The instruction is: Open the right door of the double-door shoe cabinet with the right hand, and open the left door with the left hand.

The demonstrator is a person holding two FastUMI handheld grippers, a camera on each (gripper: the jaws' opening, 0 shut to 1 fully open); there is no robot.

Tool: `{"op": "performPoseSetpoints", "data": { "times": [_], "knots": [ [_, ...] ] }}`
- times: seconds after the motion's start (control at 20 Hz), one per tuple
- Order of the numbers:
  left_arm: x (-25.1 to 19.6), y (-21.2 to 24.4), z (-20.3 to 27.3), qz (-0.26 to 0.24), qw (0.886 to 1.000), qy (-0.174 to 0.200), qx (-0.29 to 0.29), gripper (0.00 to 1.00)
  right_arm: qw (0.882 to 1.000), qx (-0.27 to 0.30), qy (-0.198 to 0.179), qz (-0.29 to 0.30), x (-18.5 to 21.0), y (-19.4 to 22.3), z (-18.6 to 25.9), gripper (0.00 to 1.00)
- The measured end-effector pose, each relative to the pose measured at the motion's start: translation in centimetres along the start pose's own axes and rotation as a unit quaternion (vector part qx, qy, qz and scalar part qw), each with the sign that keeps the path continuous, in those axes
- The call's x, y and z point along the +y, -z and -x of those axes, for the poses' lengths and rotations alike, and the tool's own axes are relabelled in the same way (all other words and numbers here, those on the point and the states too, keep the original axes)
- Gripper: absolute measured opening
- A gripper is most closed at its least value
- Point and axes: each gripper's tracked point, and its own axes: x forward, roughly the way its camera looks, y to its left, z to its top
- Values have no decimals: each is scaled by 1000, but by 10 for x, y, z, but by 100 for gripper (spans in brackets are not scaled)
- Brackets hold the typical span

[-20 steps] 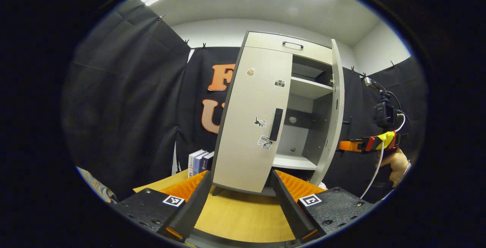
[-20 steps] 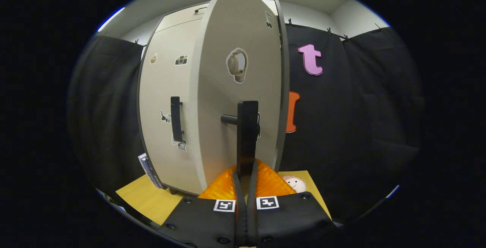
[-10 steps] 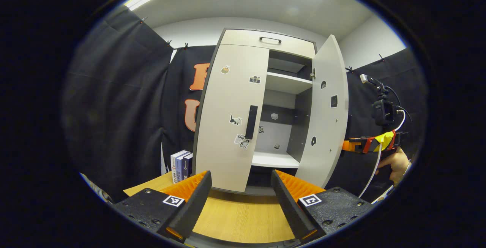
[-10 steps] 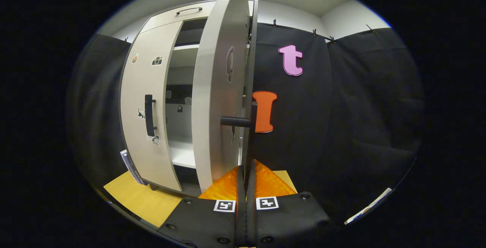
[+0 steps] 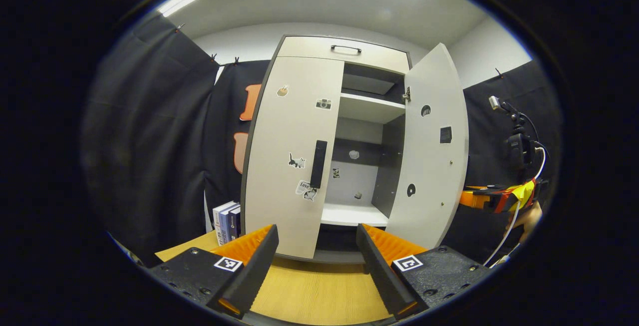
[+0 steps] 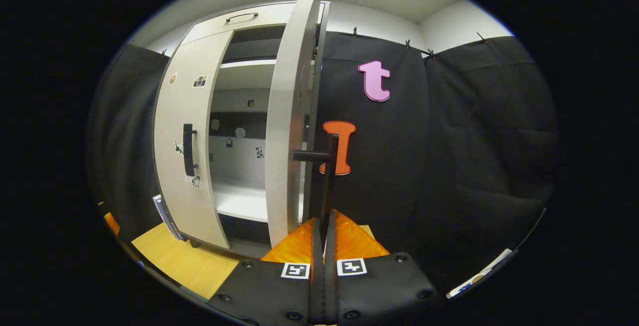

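The shoe cabinet (image 5: pixel 344 51) is stood on the wooden worktop (image 5: pixel 319 293). Its right door (image 5: pixel 432 151) is swung wide open, and the shelves (image 5: pixel 372 106) inside are exposed. The black handle (image 6: pixel 327 181) of that door is clamped between the closed jaws of the right gripper (image 6: pixel 323 233). The left door (image 5: pixel 287 151) is seen shut, its handle (image 5: pixel 318 164) untouched. The left gripper (image 5: pixel 316 258) is held in front of the cabinet, clear of it, its jaws spread wide and holding nothing. Books (image 5: pixel 225 221) are stood left of the cabinet.
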Motion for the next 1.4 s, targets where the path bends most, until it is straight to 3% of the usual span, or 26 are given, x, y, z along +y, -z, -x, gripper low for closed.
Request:
{"op": "performPoseSetpoints", "data": {
  "times": [0.35, 0.5, 0.75, 0.8, 0.85, 0.95, 1.05, 1.1, 1.4],
  "knots": [
    [0, -7, -56, -3, 1000, 29, -3, 95, 999, -32, -2, 9, 4, -6, 20, 10],
    [4, -10, -82, -7, 999, 34, -6, 97, 1000, -9, -4, -15, 11, 8, 24, 48],
    [9, -5, -131, -22, 999, 47, 1, 94, 999, 5, 27, -40, 10, 16, 21, 57],
    [9, -3, -142, -24, 998, 50, 4, 92, 999, 4, 34, -41, 9, 16, 20, 72],
    [11, 0, -150, -27, 998, 51, 6, 94, 998, 1, 42, -44, 8, 15, 18, 74],
    [15, 2, -171, -28, 998, 47, 6, 95, 997, 0, 56, -48, 5, 15, 16, 95],
    [18, 5, -196, -28, 998, 49, 9, 97, 996, 1, 72, -52, 2, 15, 15, 93],
    [19, 6, -207, -30, 998, 50, 9, 95, 995, 0, 80, -56, 0, 14, 14, 100],
    [25, 4, -263, -29, 998, 52, 7, 95, 992, -2, 100, -72, 0, 11, 8, 100]
  ]
}}
